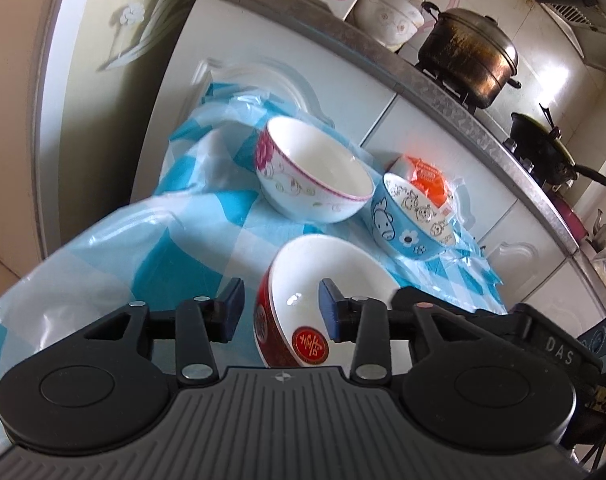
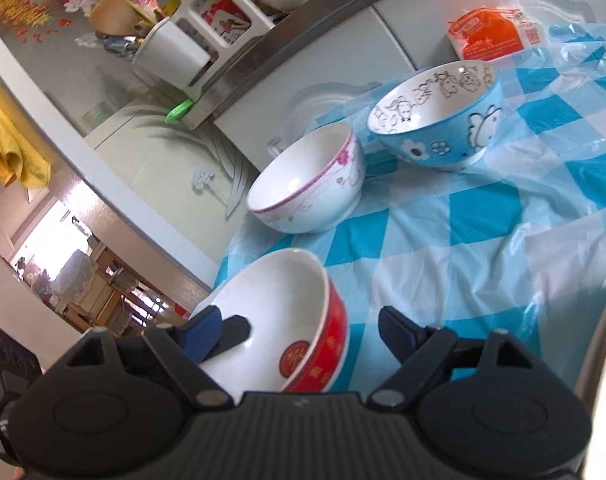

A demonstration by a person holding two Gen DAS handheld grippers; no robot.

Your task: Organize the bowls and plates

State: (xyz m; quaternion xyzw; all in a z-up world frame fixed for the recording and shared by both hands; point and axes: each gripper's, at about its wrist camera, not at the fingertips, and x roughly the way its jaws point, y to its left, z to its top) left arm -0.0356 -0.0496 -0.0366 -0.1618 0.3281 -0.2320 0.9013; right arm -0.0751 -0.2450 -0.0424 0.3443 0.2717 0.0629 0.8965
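Note:
A red bowl [image 1: 303, 276] with a white inside stands on the checked cloth, closest to both grippers. My left gripper [image 1: 281, 312] is open and straddles its left wall, one pad outside and one inside, neither pressing. My right gripper [image 2: 299, 336] is open wide across the red bowl's [image 2: 271, 300] right wall, also without touching it. Behind stand a white bowl with pink flowers [image 1: 315, 172] [image 2: 307, 184] and a blue cartoon bowl [image 1: 415, 216] [image 2: 439, 116], both upright and empty.
The blue-and-white checked plastic cloth [image 1: 207, 216] covers a small table against white cabinets. An orange packet [image 1: 427, 176] lies behind the blue bowl. A pot [image 1: 467, 56] and a wok [image 1: 543, 148] sit on the counter above. A fridge [image 1: 103, 80] stands to the left.

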